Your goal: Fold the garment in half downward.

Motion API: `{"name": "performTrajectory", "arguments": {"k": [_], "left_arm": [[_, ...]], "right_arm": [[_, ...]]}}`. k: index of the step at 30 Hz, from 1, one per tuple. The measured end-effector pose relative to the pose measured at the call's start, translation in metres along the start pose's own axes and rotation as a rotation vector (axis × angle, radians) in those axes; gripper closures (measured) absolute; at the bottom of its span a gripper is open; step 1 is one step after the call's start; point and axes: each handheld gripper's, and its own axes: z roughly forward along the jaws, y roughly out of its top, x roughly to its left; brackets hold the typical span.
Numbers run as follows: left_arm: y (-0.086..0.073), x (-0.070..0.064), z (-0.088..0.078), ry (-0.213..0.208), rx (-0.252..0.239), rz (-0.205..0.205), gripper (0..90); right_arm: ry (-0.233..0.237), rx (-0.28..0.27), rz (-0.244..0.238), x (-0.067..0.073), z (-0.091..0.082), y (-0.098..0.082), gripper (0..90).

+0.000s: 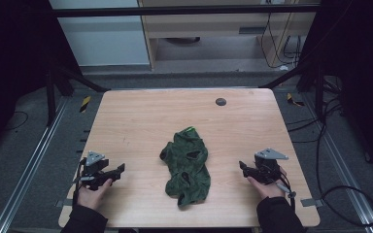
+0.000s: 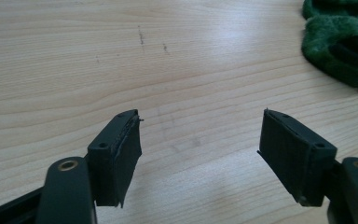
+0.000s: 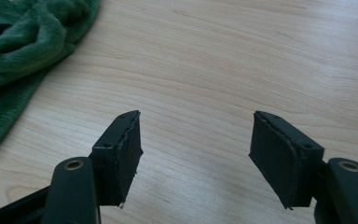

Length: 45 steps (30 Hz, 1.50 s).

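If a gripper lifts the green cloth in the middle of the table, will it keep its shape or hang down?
The green cloth lies crumpled in soft folds, so it would likely droop. Its plush pile looks easy to pinch, probably not slippery. It seems light.

green garment (image 2: pixel 340 42): cut off at frame edge | small dark disc (image 1: pixel 220 101): too small to identify

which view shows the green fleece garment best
The high view: the whole green fleece garment lies crumpled mid-table between the left gripper and right gripper, both open. The left gripper view catches just an edge at top right; the right gripper view shows a plush corner at top left.
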Motion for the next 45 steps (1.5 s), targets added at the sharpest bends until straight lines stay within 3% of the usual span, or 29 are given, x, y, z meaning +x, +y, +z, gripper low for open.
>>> {"name": "performTrajectory", "arguments": {"k": [5,11,18,23,28,45], "left_arm": [[0.0,-0.005,-0.001,-0.011,0.003,0.009,29.0],[0.001,-0.013,-0.004,-0.039,-0.003,0.057,28.7],[0.006,-0.021,-0.001,-0.069,-0.004,0.068,26.3],[0.016,-0.031,0.003,-0.088,-0.004,0.101,24.9],[0.025,-0.036,0.005,-0.097,-0.016,0.108,24.6],[0.059,-0.048,0.017,-0.137,-0.047,0.118,25.9]], "right_arm": [[0.026,-0.012,-0.01,0.003,-0.005,0.0,33.6],[0.062,-0.023,-0.016,0.012,-0.009,0.003,34.3],[0.105,-0.017,-0.042,0.02,-0.009,0.01,34.3],[0.119,-0.019,-0.05,0.024,-0.009,0.02,34.4],[0.133,-0.02,-0.069,0.028,-0.009,0.031,34.6],[0.169,-0.05,-0.061,0.039,-0.001,0.063,37.8]]}}
